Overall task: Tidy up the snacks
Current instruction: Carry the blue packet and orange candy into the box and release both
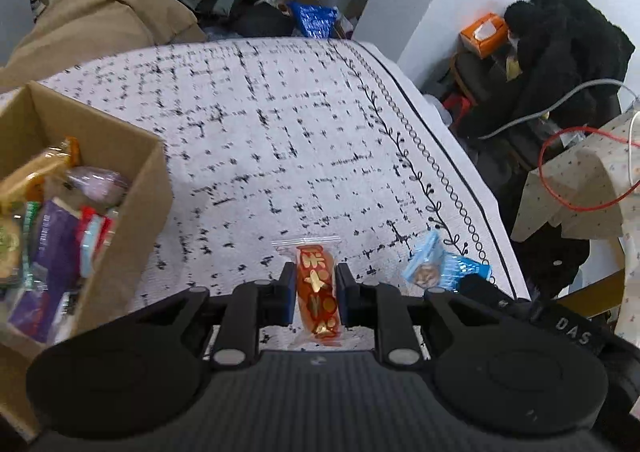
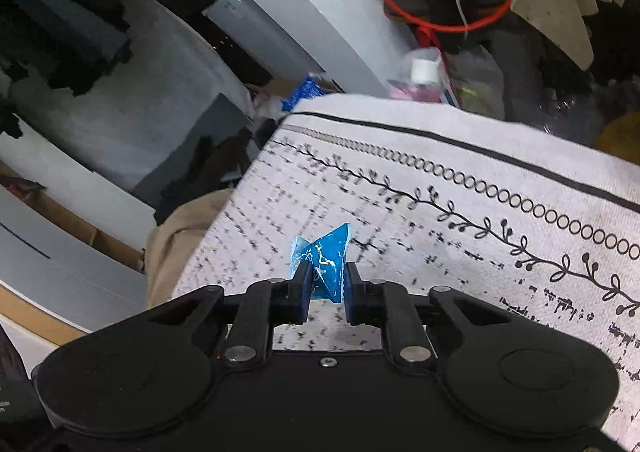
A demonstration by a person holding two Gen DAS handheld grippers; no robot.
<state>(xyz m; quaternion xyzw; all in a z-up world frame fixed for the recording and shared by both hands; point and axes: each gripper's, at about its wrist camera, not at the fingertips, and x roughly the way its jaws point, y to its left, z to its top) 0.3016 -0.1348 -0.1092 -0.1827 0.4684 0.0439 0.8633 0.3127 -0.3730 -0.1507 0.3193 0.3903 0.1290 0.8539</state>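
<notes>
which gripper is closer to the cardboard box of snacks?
Left. The left gripper, shut on the red snack packet, has the cardboard box just to its left. The right gripper holds the blue packet at the cloth's far side; no box in its view.

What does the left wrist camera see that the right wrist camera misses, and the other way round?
Only the left wrist view shows the cardboard box of snacks and the red-and-gold snack packet gripped by the left gripper.

Only the right wrist view shows the right gripper with its jaws closed on the blue wrapper, and a white-capped bottle beyond the table.

Both show the patterned tablecloth and the looped red cable.
</notes>
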